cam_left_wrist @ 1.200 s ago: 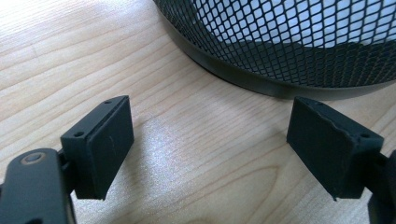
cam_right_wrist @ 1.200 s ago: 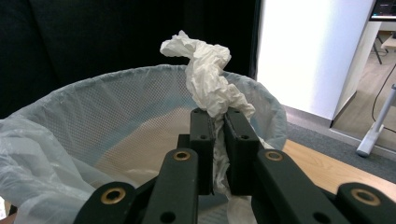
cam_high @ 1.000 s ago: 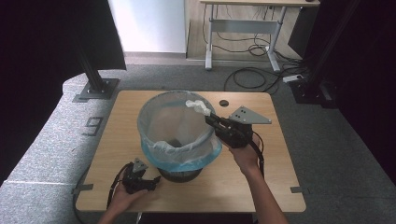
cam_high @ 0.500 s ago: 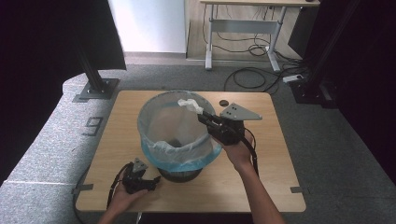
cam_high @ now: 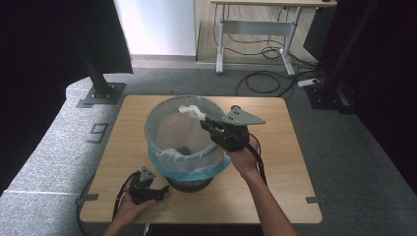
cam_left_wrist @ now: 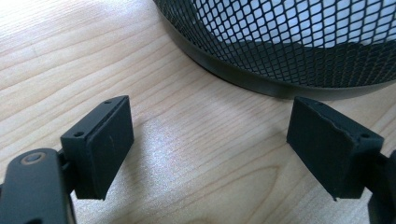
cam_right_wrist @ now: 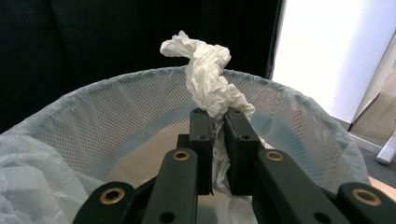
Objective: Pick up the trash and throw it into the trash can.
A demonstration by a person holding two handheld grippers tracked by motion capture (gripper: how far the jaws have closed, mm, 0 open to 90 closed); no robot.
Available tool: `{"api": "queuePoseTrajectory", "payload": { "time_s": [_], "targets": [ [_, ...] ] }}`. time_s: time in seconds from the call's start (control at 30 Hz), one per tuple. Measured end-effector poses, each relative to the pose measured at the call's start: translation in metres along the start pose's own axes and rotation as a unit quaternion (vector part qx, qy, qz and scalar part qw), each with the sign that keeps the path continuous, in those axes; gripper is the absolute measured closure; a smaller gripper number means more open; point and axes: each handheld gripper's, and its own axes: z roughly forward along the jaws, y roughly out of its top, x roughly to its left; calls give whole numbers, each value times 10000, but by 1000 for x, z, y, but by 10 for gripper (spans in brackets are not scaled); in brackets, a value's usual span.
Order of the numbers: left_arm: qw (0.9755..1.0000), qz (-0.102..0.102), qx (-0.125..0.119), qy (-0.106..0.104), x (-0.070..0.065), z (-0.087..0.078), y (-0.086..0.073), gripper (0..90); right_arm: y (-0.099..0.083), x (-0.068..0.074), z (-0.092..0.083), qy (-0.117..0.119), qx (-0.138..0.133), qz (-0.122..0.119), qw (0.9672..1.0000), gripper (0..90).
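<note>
White, crumpled tissue paper (cam_right_wrist: 210, 74) is pinched between the closed jaws of the right hand-held gripper (cam_right_wrist: 218, 140), which holds it above the open mouth of a round black wire-mesh wastebasket (cam_high: 189, 179). The wad sits over the basket's far side, so it looks placed to fall straight inside once let go. A thin, translucent pale-blue plastic liner (cam_high: 196, 169) is folded out over the basket's rim, wrinkled and slack, probably so waste stays off the mesh. The paper is twisted and creased, and one end stands up past the jaw tips.

The left hand-held gripper (cam_left_wrist: 210, 144) lies low on the light wood-grain worktop (cam_high: 285, 147), just beside the basket's dark metal base ring, jaws spread wide with nothing between them. It seems parked clear of the drop. Its flat black pads (cam_left_wrist: 105, 144) look matte and rubbery.
</note>
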Motion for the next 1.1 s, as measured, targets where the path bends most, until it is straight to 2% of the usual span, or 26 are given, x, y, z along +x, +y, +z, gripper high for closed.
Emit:
{"api": "queuePoseTrajectory", "payload": {
  "time_s": [0.13,0.17,0.27,0.3,0.37,0.67,0.87,1.1],
  "targets": [
    [10000,-2,-1,0,0,0,0,146,0,0,2,18,-12,25,10000,813],
    [10000,-3,-1,0,0,0,0,146,0,-1,2,37,-3,26,10000,786],
    [10000,-1,0,1,0,0,0,146,0,1,4,49,72,-77,9999,534],
    [10000,-1,0,0,0,0,0,146,0,2,3,-9,57,-86,9999,469],
    [10000,0,0,0,0,0,0,146,-1,3,2,-131,-8,-107,9999,398],
    [10000,0,1,1,0,0,0,146,-3,1,-14,-156,-124,-114,9997,364],
    [10000,-2,-1,0,0,0,0,146,-9,-4,-28,-407,-92,25,9991,353],
    [10000,0,0,1,0,0,0,146,-16,-10,-48,-545,-158,35,9984,353]
  ]
}}
